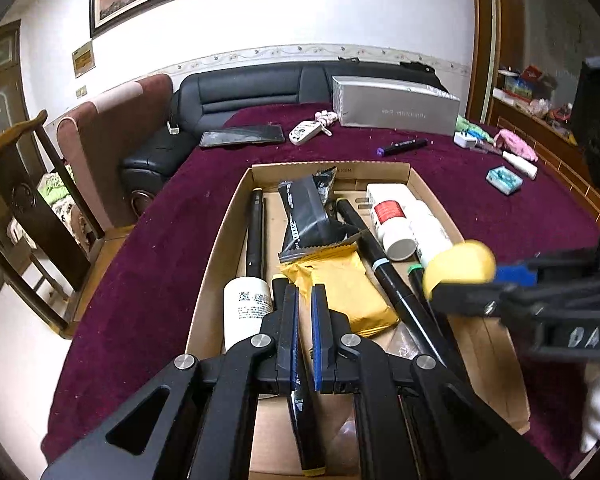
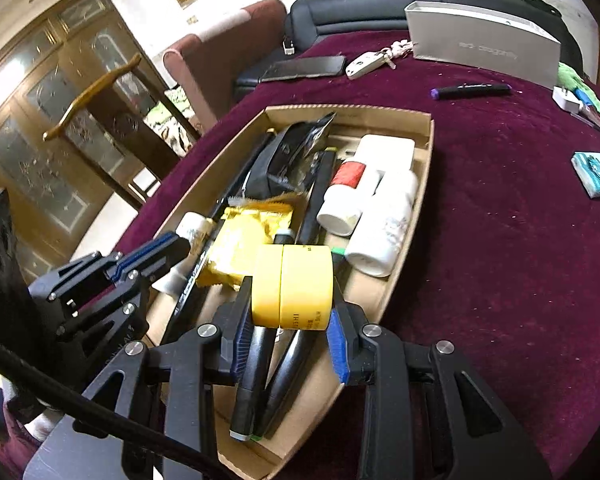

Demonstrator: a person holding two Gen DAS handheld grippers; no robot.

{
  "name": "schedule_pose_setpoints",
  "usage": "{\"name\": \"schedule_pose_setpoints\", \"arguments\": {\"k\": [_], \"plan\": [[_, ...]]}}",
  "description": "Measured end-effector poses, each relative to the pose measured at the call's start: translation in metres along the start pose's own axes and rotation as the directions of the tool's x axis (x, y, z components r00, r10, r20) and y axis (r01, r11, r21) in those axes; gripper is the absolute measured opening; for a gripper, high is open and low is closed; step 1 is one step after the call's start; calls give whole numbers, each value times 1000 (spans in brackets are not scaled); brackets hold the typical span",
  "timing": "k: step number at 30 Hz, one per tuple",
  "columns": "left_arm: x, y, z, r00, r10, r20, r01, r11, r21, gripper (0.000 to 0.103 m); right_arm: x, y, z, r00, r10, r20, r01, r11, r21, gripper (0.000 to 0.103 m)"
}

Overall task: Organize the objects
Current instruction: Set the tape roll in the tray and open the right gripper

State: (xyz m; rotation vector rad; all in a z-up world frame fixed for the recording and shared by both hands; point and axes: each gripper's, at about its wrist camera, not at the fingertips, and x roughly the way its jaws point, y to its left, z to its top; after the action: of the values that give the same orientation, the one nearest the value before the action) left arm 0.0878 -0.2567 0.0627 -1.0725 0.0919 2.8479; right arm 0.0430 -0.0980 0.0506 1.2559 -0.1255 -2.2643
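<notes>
A cardboard tray (image 1: 236, 204) (image 2: 424, 184) on the purple cloth holds pens, white bottles (image 1: 394, 220) (image 2: 380, 228), a black packet (image 1: 306, 212) and a yellow packet (image 1: 340, 288) (image 2: 240, 240). My right gripper (image 2: 290, 316) is shut on a yellow balm jar (image 2: 292, 286) (image 1: 460, 266) and holds it over the tray's near right part. My left gripper (image 1: 305, 308) is nearly closed over the tray's near end, above a black marker (image 1: 304, 420); whether it grips the marker is unclear. It also shows in the right wrist view (image 2: 156, 252).
On the cloth beyond the tray lie a purple-capped marker (image 1: 404, 147) (image 2: 472, 91), a silver box (image 1: 396, 106) (image 2: 484, 44), a phone (image 1: 242, 136), a key fob (image 1: 306, 132), a white charger (image 1: 466, 138), a teal box (image 1: 504, 179) (image 2: 596, 174) and a small white tube (image 1: 520, 164). A sofa (image 1: 240, 88) and chair (image 1: 24, 184) stand left.
</notes>
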Motion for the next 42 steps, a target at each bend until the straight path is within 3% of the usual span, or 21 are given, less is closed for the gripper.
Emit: {"name": "schedule_pose_setpoints", "arguments": {"k": [2,3,4,6,11,13,15,18,21,24,32,35,37,42], "plan": [[-3,3,0,1000,-3,19,3,1000,-22,9,5,4,0,1000,0,-12,0,1000,-8,31],[-5,4,0,1000,4,29,-3,1000,-31,20,7,5,0,1000,-3,-17,2,1000,-12,31],[-8,5,0,999,15,44,-13,999,-42,40,8,6,0,1000,-6,-20,5,1000,-14,31],[-14,8,0,996,38,76,-33,997,-64,68,12,8,0,999,-8,-31,8,1000,-15,31],[-27,14,3,986,102,129,-88,990,-106,74,12,11,2,999,-30,-15,30,999,-12,34],[-32,16,4,981,123,149,-105,987,-124,80,11,12,2,999,-32,-10,32,999,-12,44],[-39,19,4,974,149,169,-125,981,-146,81,9,15,3,999,-40,5,40,999,-18,47],[-52,23,4,958,202,201,-167,970,-178,83,8,22,5,999,-46,15,47,998,-40,48],[-66,25,4,932,277,233,-233,952,-198,93,6,36,8,997,-64,35,66,994,-84,48],[-79,31,2,917,301,261,-247,943,-221,93,0,47,12,995,-69,67,76,991,-113,48],[-98,60,-5,929,272,251,-178,922,-343,93,-13,59,13,993,102,58,-96,990,-106,51],[-99,68,-8,934,267,236,-165,911,-377,94,-14,62,8,995,81,55,-75,992,-106,51],[-99,71,-9,934,278,226,-174,904,-391,101,-15,62,4,996,74,54,-68,992,-105,52],[-103,65,-14,928,308,210,-203,890,-408,101,-20,56,-4,996,65,57,-61,995,-79,52]]}}
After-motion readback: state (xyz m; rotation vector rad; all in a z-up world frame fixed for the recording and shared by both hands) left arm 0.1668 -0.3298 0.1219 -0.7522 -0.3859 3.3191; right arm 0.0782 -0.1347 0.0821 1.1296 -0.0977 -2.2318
